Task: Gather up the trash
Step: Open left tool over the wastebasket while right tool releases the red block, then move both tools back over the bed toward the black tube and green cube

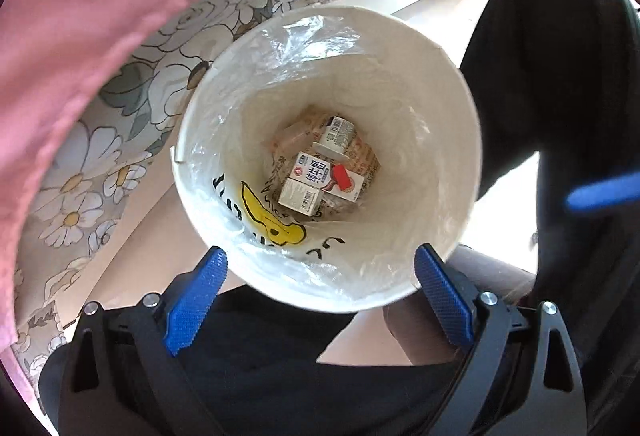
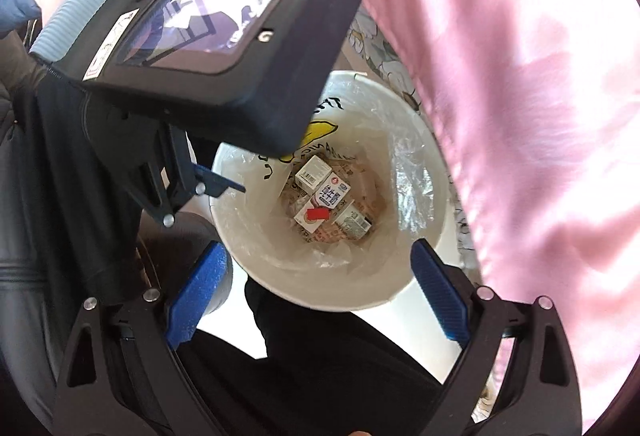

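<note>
both the left gripper and right gripper hang wide apart and empty over the white bin; the milk cartons lie at its bottom; lifting carelessly, a finger could snag the loose plastic liner and drag it out.

Bright daylight blows out the floor right of the claw; pink cloth blurs, fisheye edges curve dark.

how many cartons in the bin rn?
3 visible, all at the bottom of the bin: a milk carton in the middle, a red-marked carton touching it, a small carton behind. Brown wrappers may hide more.
</note>
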Motion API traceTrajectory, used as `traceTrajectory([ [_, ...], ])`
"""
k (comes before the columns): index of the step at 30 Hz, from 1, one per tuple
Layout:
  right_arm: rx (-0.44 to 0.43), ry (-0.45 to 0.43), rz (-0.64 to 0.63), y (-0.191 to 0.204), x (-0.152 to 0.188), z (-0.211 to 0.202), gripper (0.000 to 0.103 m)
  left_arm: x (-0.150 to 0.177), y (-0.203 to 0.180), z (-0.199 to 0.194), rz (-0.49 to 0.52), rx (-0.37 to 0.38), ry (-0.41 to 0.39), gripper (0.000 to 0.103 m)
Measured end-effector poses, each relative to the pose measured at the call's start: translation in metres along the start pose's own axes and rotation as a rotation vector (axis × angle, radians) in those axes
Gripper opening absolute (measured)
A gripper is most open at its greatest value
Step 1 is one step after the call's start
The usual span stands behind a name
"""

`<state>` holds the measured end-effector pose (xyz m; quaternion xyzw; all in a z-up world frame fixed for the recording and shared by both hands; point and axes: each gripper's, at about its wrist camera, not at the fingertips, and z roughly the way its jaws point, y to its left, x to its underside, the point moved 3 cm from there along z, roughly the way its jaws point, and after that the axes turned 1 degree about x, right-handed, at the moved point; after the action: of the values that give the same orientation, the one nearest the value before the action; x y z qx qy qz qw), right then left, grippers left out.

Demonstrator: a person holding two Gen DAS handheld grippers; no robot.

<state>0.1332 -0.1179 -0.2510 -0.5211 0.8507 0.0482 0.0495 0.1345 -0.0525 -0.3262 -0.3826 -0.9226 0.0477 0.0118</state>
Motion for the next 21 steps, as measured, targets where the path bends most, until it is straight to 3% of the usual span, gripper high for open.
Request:
traceTrajectory([
  [11, -0.002, -0.015, -0.063, 0.021, 0.000, -0.055, 0.091, 0.015, -0.013, -0.059, 0.041, 0.005, -0.073, 0.096],
  [21, 0.045, -0.013, -0.105, 0.016, -0.002, -0.113, 0.091, 0.011, -0.019, -0.128, 0.123, -0.077, -0.148, 0.096],
])
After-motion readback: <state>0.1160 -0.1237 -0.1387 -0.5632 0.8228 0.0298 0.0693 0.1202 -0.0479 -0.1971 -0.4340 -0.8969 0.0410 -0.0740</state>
